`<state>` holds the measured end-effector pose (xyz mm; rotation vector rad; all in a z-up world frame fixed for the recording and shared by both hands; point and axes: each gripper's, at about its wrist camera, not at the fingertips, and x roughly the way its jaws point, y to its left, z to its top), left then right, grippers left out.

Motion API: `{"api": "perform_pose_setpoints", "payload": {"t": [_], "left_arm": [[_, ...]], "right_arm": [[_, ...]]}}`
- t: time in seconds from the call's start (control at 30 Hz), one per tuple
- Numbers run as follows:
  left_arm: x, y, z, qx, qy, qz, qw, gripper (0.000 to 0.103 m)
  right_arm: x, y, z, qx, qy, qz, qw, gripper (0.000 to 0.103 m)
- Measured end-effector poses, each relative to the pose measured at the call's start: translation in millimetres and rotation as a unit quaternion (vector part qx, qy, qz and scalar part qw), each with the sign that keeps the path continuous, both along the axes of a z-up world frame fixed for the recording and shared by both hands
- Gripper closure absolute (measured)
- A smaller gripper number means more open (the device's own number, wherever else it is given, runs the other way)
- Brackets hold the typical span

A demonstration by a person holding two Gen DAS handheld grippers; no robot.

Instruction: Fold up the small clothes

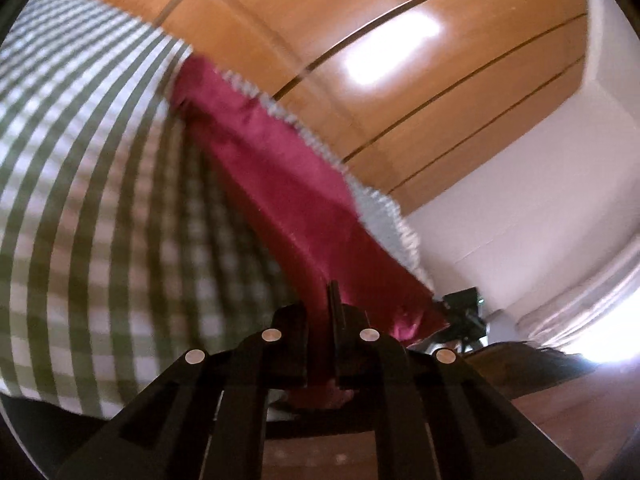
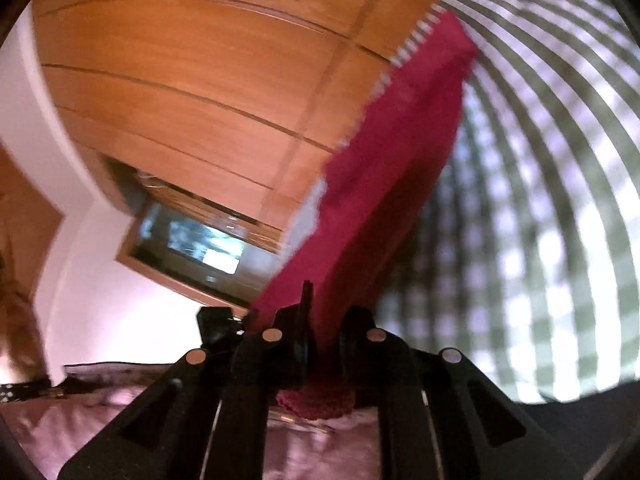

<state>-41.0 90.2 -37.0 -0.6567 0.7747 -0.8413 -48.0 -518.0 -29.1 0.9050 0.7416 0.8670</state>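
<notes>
A small dark red garment (image 1: 280, 168) with a pale lacy edge is held up in the air, stretched between both grippers. My left gripper (image 1: 326, 320) is shut on one end of it; the red cloth runs up and left from its jaws. My right gripper (image 2: 324, 328) is shut on the other end of the garment (image 2: 384, 168), which runs up and right. A bit of red cloth bunches out behind each pair of jaws. Both views are blurred.
A green-and-white checked cloth (image 1: 80, 184) fills one side of each view, also in the right wrist view (image 2: 540, 200). Orange wooden panelling (image 1: 360, 40) and a white wall (image 1: 540, 200) lie behind. A pink bedspread (image 2: 80, 420) and a dark framed screen (image 2: 192, 248) show in the right wrist view.
</notes>
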Motion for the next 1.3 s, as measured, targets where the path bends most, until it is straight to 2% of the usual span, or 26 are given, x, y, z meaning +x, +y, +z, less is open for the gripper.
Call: {"api": "perform_pose_setpoints", "payload": {"t": [0.13, 0.23, 0.3, 0.37, 0.47, 0.5, 0.57, 0.6, 0.63, 0.7, 0.77, 0.8, 0.83, 0.9, 1.0, 1.1, 1.17, 1.2, 1.23, 1.3], "left_arm": [[-9.3, 4.3, 23.8, -0.049, -0.047, 0.001, 0.9977, 0.096], [-19.0, 8.5, 42.6, -0.098, -0.086, -0.002, 0.9915, 0.103], [-25.5, 16.1, 56.9, -0.134, -0.112, -0.007, 0.9846, 0.103], [-29.2, 17.5, 68.7, -0.114, -0.129, 0.004, 0.985, 0.103], [-17.0, 13.3, 58.9, -0.066, -0.087, 0.013, 0.9939, 0.103], [-8.2, 12.3, 46.7, -0.041, -0.052, 0.029, 0.9974, 0.103], [3.6, 9.0, 24.7, -0.011, 0.0, 0.036, 0.9993, 0.079], [9.2, 4.9, 11.9, 0.027, 0.028, 0.041, 0.9984, 0.039], [12.4, 1.1, 2.7, 0.064, 0.047, 0.045, 0.9959, 0.022], [15.8, -4.5, -16.6, 0.12, 0.076, 0.038, 0.9891, 0.022], [20.3, -2.3, -33.3, 0.159, 0.116, 0.043, 0.9795, 0.022], [21.2, 0.9, -39.0, 0.164, 0.133, 0.041, 0.9765, 0.022], [21.6, 3.9, -44.5, 0.164, 0.147, 0.04, 0.9746, 0.023], [19.2, 14.8, -50.4, 0.139, 0.164, 0.032, 0.9761, 0.023], [15.8, 22.0, -63.9, 0.098, 0.204, -0.009, 0.974, 0.022], [10.2, 17.1, -84.0, 0.062, 0.243, -0.039, 0.9673, 0.022], [10.1, 7.2, -92.5, 0.058, 0.256, -0.055, 0.9635, 0.045], [5.5, 1.7, -93.2, 0.067, 0.257, -0.067, 0.9619, 0.077], [5.0, -2.2, -90.6, 0.068, 0.25, -0.068, 0.9635, 0.096], [3.1, 2.7, -74.3, 0.037, 0.226, -0.064, 0.9713, 0.096]], "right_arm": [[-1.8, 3.9, 18.8, 0.063, -0.051, 0.02, 0.996, 0.094], [-3.1, 11.9, 33.9, 0.093, -0.084, 0.041, 0.991, 0.094], [-2.2, 12.0, 41.8, 0.111, -0.096, 0.055, 0.988, 0.094], [-0.4, 18.2, 49.2, 0.111, -0.104, 0.064, 0.986, 0.094], [4.0, 22.8, 52.8, 0.103, -0.104, 0.065, 0.987, 0.094], [2.1, 20.4, 49.1, 0.106, -0.099, 0.06, 0.988, 0.094], [-4.7, 13.7, 46.2, 0.108, -0.09, 0.05, 0.989, 0.094], [-4.8, 7.8, 44.4, 0.108, -0.085, 0.041, 0.99, 0.094], [-4.2, 5.8, 42.9, 0.11, -0.082, 0.036, 0.99, 0.094], [-6.0, -1.8, 39.2, 0.114, -0.079, 0.029, 0.99, 0.094], [-6.2, -3.3, 38.8, 0.114, -0.079, 0.029, 0.99, 0.094], [-6.5, -3.8, 37.9, 0.114, -0.079, 0.03, 0.99, 0.094], [-6.2, -4.4, 36.9, 0.113, -0.08, 0.031, 0.99, 0.094], [-7.5, -4.3, 37.0, 0.11, -0.08, 0.034, 0.99, 0.094], [-8.6, -4.2, 37.8, 0.114, -0.079, 0.032, 0.99, 0.094], [-5.9, -3.2, 35.4, 0.116, -0.076, 0.029, 0.99, 0.094], [-5.7, -3.0, 35.8, 0.114, -0.075, 0.028, 0.99, 0.094], [-6.1, -3.4, 36.1, 0.113, -0.074, 0.028, 0.99, 0.094], [-6.1, -3.3, 36.2, 0.111, -0.074, 0.027, 0.991, 0.094], [-8.0, -4.0, 38.3, 0.107, -0.076, 0.023, 0.991, 0.094]]}}
